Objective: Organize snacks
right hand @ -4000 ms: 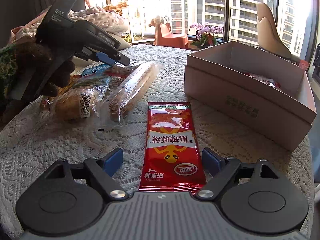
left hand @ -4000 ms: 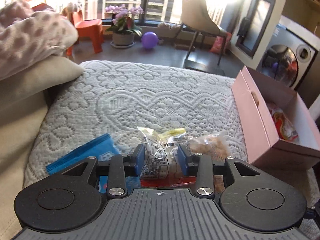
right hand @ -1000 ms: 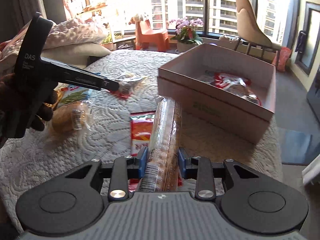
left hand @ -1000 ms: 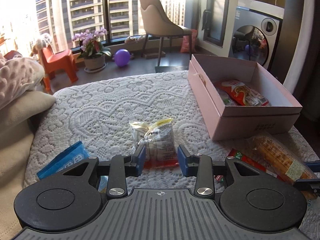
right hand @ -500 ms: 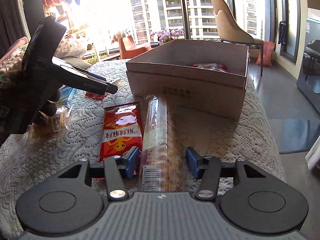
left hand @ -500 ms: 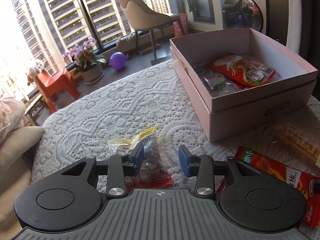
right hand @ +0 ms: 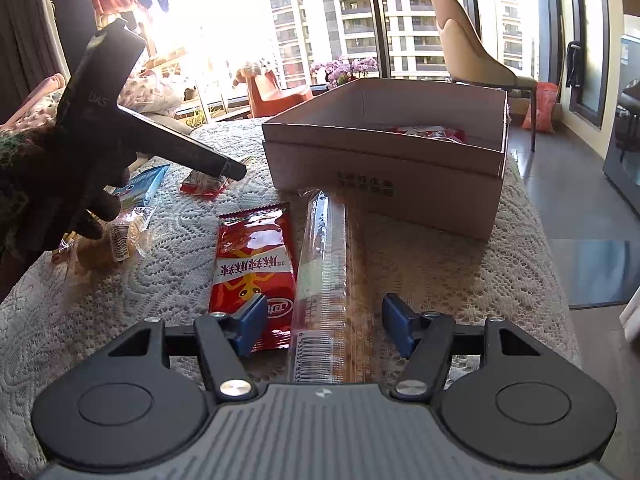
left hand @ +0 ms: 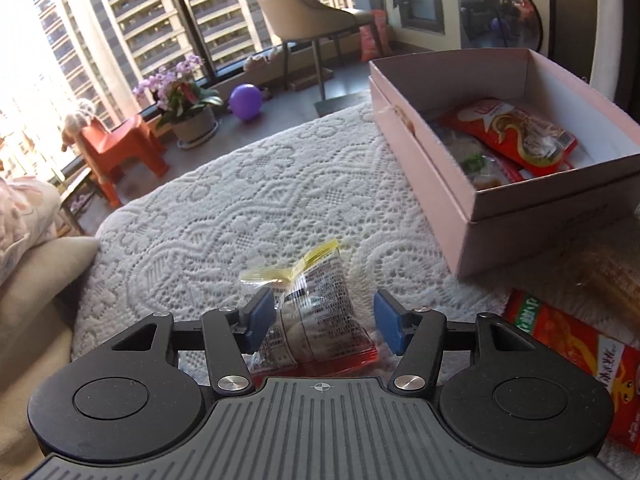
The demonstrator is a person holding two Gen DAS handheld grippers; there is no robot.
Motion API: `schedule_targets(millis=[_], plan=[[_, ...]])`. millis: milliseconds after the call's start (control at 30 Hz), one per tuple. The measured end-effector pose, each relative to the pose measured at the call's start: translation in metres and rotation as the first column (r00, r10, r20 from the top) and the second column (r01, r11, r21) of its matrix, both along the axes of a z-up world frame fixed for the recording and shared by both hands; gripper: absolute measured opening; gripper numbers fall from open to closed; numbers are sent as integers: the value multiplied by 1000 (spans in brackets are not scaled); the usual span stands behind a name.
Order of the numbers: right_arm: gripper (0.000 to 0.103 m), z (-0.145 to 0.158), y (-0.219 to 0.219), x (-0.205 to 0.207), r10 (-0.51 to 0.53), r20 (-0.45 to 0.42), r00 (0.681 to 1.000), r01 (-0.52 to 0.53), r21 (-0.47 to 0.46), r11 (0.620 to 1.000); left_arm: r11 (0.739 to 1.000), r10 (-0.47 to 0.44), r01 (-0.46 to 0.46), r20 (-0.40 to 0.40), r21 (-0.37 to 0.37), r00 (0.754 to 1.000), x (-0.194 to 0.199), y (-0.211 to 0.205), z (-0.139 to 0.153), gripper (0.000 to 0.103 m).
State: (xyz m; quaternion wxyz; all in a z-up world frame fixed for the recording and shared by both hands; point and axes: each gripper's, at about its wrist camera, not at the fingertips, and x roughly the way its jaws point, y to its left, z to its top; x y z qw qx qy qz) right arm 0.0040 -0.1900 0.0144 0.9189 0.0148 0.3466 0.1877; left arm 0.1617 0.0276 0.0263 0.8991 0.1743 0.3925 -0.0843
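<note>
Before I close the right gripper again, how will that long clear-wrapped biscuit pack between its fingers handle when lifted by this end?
The long clear pack lies flat between the opening right gripper, untouched by either pad. Gripped at one end, its length would probably make the far end droop. The glossy wrap looks slippery. The contents look like brittle baked pieces, so a hard squeeze may crack them.

Beige chair (left hand: 304, 4), purple ball (left hand: 245, 96), orange stool (left hand: 120, 148).
</note>
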Motion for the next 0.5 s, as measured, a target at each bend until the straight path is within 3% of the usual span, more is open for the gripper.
schedule_targets(millis=[267,367,500], plan=[[68,0,1,1,7,-1,1000,-7,1,1000,981,164,-164,-3,-101,986,23,34,2,61],[69,-1,1,1,10,-2,1000,-10,2,1000,973,181,-182,-19,-143,983,26,43,3,62],[71,-1,1,0,15,-2,1000,-15,3,1000,974,177,-180,-31,-135,984,28,42,2,63]])
